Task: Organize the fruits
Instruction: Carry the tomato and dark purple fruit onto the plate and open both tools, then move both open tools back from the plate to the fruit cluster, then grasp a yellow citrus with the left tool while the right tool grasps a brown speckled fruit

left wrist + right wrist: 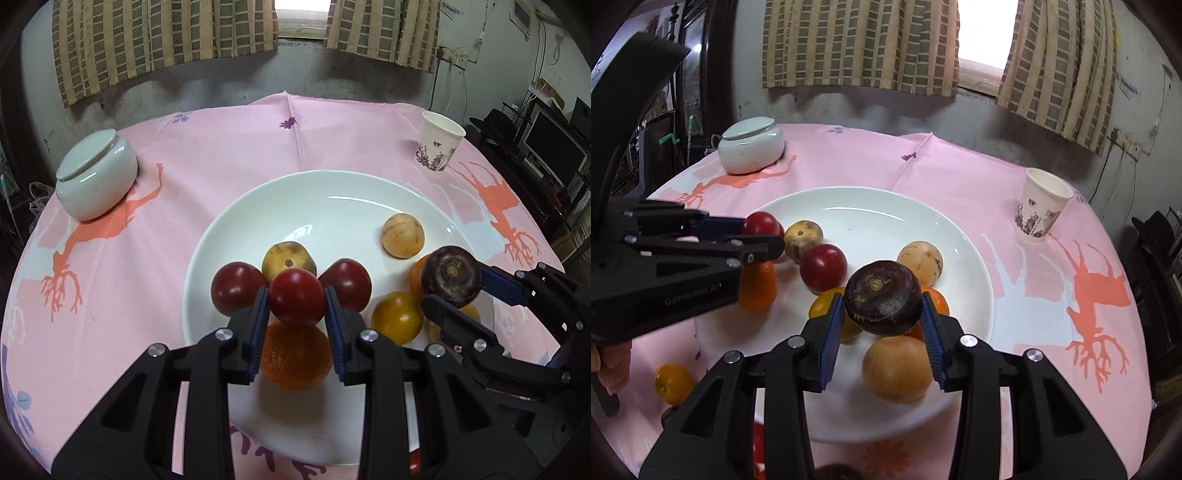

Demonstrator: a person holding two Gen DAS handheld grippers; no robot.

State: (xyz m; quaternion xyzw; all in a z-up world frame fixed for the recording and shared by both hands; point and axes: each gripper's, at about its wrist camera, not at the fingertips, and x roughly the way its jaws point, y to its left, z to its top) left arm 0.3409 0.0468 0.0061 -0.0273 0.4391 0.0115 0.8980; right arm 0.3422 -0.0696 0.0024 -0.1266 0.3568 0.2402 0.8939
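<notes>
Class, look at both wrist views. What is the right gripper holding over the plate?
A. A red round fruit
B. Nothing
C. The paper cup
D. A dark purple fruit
D: the right gripper has its pads closed on a dark purple fruit, while the left gripper holds the red fruit.

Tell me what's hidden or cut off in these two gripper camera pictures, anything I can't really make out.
- Left wrist view: the orange is partly hidden behind the left hand-held gripper and its red round fruit.
- Right wrist view: dark fruit at the bottom edge, cut off by the frame.
- Right wrist view: red fruit low left, mostly behind the right hand-held gripper's finger.
- Both views: inside of the white lidded ceramic jar, covered by its lid.
</notes>
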